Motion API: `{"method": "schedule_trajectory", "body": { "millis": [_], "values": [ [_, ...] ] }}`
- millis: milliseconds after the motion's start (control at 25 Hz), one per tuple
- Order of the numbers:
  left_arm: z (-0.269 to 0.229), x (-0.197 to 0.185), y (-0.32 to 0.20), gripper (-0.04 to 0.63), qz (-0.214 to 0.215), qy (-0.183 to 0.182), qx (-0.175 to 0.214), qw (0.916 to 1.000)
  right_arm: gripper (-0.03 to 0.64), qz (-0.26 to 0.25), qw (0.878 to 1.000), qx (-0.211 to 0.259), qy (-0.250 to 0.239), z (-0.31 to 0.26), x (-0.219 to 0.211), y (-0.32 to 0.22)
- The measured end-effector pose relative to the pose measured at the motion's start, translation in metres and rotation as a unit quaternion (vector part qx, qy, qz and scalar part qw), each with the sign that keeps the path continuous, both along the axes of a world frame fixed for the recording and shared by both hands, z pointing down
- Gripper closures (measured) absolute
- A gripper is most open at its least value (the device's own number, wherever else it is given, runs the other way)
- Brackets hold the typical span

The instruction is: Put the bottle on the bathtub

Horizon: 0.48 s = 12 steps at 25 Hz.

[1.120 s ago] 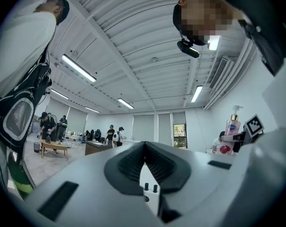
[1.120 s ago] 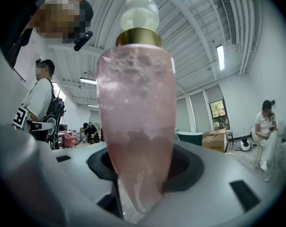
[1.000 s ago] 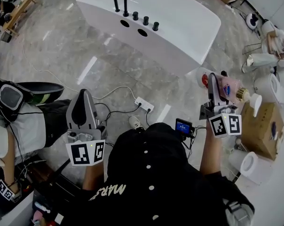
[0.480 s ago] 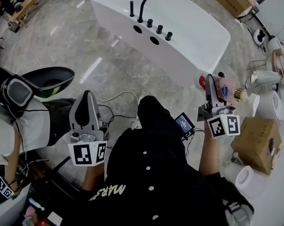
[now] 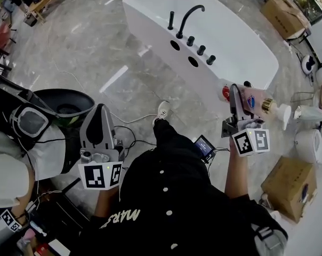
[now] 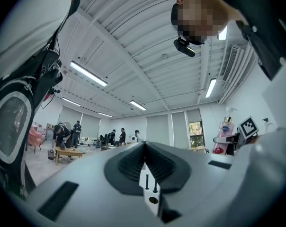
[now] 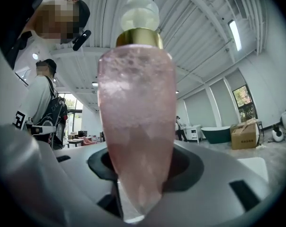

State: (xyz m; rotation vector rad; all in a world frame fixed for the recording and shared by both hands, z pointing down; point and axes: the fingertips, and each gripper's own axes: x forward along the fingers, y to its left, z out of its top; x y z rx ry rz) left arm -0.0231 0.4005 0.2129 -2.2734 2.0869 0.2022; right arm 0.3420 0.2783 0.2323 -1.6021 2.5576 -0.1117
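Note:
My right gripper (image 5: 239, 96) is shut on a pink pump bottle (image 5: 255, 101) with a gold collar and a white pump, held lying sideways in the air at the right of the head view. In the right gripper view the bottle (image 7: 136, 122) fills the middle, clamped between the jaws. The white bathtub (image 5: 246, 52) with its black faucet (image 5: 188, 18) and black knobs stands ahead on the grey marble floor, a little beyond the bottle. At the lower left my left gripper (image 5: 99, 122) is shut with nothing in it; its jaws (image 6: 145, 162) meet.
A black chair (image 5: 65, 100) and a seated person (image 5: 22, 143) are at the left. Cardboard boxes (image 5: 289, 188) and white rolls (image 5: 309, 143) stand at the right. A power strip cable (image 5: 126, 119) runs across the floor near a white shoe (image 5: 162, 110).
The view has swung so the bathtub now sits further right and nearer the bottle. The person's foot has stepped forward. Both grippers keep their hold and pose.

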Motion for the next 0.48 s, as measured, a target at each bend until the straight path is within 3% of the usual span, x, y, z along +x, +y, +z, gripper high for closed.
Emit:
{"method": "schedule_trajectory", "body": {
  "millis": [480],
  "values": [
    [-0.005,-0.057,-0.147,0.585,-0.054,-0.010,-0.016,0.9984,0.399,-0.041,0.999,-0.009,0.001,0.005,-0.062,-0.179]
  ]
}}
